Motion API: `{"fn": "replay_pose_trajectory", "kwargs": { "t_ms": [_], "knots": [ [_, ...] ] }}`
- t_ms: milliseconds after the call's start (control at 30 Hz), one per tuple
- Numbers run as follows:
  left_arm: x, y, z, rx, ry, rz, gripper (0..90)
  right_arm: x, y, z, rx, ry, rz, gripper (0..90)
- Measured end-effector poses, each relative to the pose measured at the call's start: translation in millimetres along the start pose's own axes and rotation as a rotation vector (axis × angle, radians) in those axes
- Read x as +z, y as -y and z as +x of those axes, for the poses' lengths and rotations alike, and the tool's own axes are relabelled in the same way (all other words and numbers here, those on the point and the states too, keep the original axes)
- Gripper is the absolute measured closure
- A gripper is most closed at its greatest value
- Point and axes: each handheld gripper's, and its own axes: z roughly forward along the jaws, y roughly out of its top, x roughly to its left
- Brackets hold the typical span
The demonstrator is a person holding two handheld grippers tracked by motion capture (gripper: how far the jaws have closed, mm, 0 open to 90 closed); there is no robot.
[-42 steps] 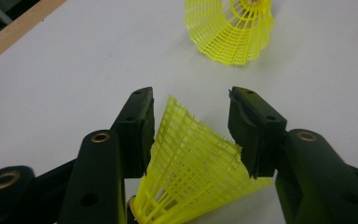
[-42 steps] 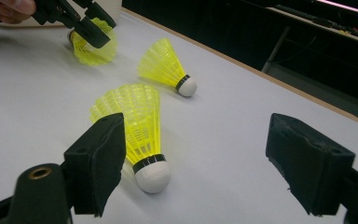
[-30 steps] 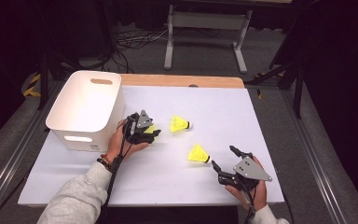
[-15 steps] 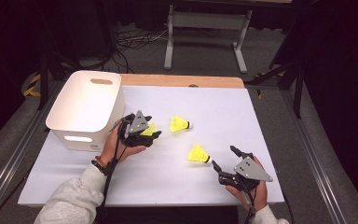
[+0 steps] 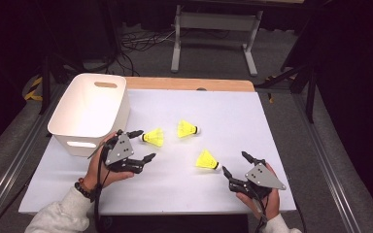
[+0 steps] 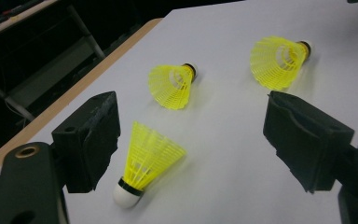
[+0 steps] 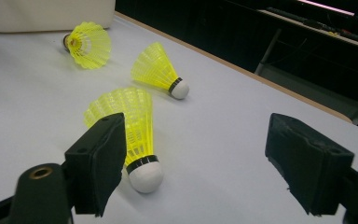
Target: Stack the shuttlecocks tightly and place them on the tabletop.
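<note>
Yellow shuttlecock lies between the opened left hand-held gripper jaws

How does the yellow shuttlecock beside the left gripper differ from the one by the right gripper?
The yellow plastic shuttlecock nearest the white bin lies between the left gripper fingers, cork toward that gripper. The yellow plastic shuttlecock nearest the right gripper lies just ahead of that gripper. Both lie sideways, ungripped.

Three yellow shuttlecocks on table

Three yellow shuttlecocks on the white table, nearest shuttlecock beside left jaw
</note>
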Motion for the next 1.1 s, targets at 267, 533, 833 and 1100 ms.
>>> {"fn": "replay_pose_trajectory", "kwargs": {
  "t_ms": [267,533,833,1100],
  "knots": [
    [-23.0,23.8,-14.0,0.018,0.010,-0.020,16.6,0.5,-0.6,1.0,0.000,-0.003,0.003,21.5],
    [-43.1,46.4,-14.7,-0.043,-0.010,-0.032,14.6,-0.9,-0.8,0.6,-0.002,0.009,0.000,21.5],
    [-60.7,68.6,-11.4,-0.094,-0.008,-0.002,12.0,-0.8,-0.9,0.7,-0.002,0.003,-0.003,21.4],
    [-75.0,83.1,-5.5,-0.134,-0.036,0.014,10.5,0.9,-2.5,0.9,0.001,-0.010,-0.010,21.4]
  ]
}}
